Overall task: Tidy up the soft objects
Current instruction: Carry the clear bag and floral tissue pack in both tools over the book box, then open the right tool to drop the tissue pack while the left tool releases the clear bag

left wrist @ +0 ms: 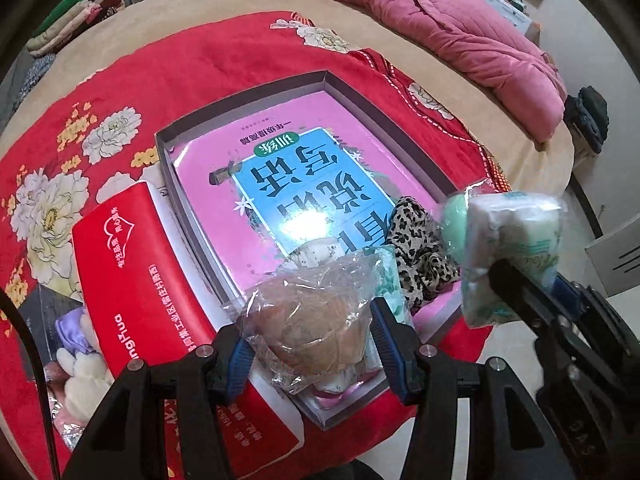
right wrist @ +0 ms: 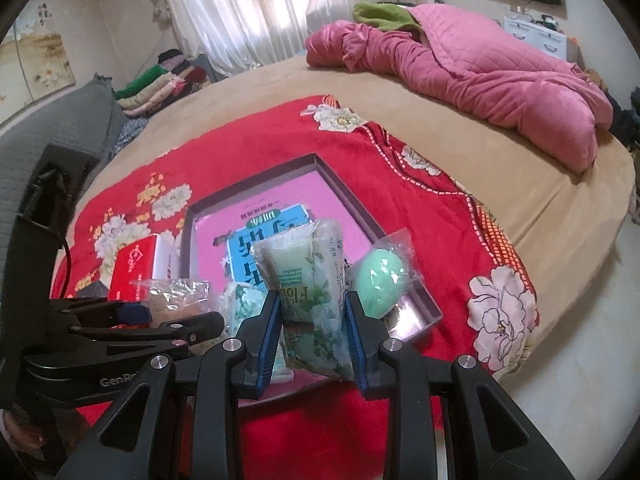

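My left gripper point(left wrist: 312, 338) is shut on a clear bag holding a round tan puff point(left wrist: 316, 332), just above the near end of a shallow grey box point(left wrist: 344, 92). A pink and blue book point(left wrist: 304, 176) lines the box. On the book lie a leopard-print cloth point(left wrist: 420, 248) and a floral tissue pack point(left wrist: 394, 280). My right gripper point(right wrist: 312, 320) is shut on another floral tissue pack point(right wrist: 312, 276), over the box's near right part. A green egg-shaped sponge point(right wrist: 376, 280) in clear wrap sits by the near right corner of the box point(right wrist: 320, 164).
A red tissue box point(left wrist: 132, 264) lies left of the grey box, with a bag of white and purple plush point(left wrist: 76, 344) beside it. All rest on a red floral cloth point(left wrist: 180, 72) on a tan bed. A pink quilt point(left wrist: 460, 28) lies at the back right, folded clothes point(left wrist: 68, 20) far left.
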### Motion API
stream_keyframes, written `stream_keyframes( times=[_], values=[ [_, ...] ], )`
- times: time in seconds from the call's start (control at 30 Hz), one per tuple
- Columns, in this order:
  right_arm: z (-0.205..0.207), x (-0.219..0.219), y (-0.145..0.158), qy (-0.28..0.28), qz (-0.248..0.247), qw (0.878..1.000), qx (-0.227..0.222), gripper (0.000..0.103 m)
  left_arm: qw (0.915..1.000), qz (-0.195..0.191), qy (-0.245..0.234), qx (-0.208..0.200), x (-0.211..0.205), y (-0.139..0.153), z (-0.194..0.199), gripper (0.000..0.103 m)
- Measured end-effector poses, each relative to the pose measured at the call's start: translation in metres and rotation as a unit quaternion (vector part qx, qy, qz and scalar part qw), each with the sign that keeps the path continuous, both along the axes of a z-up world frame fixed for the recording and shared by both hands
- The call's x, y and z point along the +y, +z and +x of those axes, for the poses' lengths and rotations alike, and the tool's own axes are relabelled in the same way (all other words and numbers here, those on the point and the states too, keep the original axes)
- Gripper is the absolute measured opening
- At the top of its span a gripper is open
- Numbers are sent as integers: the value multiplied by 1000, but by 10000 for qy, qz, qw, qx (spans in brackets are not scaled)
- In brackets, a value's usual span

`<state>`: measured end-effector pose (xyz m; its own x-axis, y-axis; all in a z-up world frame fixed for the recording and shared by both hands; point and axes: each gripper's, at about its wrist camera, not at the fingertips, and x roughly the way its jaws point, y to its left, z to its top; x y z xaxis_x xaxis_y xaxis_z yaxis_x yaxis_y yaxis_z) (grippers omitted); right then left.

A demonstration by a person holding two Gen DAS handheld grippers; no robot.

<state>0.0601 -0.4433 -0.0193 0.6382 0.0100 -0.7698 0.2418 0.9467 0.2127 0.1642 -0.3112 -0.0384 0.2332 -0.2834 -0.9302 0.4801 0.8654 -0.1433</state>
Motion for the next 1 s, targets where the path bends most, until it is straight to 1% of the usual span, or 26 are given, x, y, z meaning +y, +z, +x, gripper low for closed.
stream_keyframes(
  times=[0.17,0.43,0.6,0.77,1.0],
  values=[
    [8,3,-10,86,4,9999,126,32,10000,-50,-17,12,0,-3,2,55],
    [18,3,-34,154,9,9990,413,32,10000,-89,-37,8,0,-6,4,55],
    [26,4,-42,202,-18,9986,494,32,10000,-22,-49,-36,0,-8,8,55],
    [34,8,-50,285,-126,9978,585,32,9999,-101,-29,22,3,-9,13,55],
    [41,11,-61,345,-196,9971,643,33,10000,-51,-43,21,-1,-13,20,55]
  ],
)
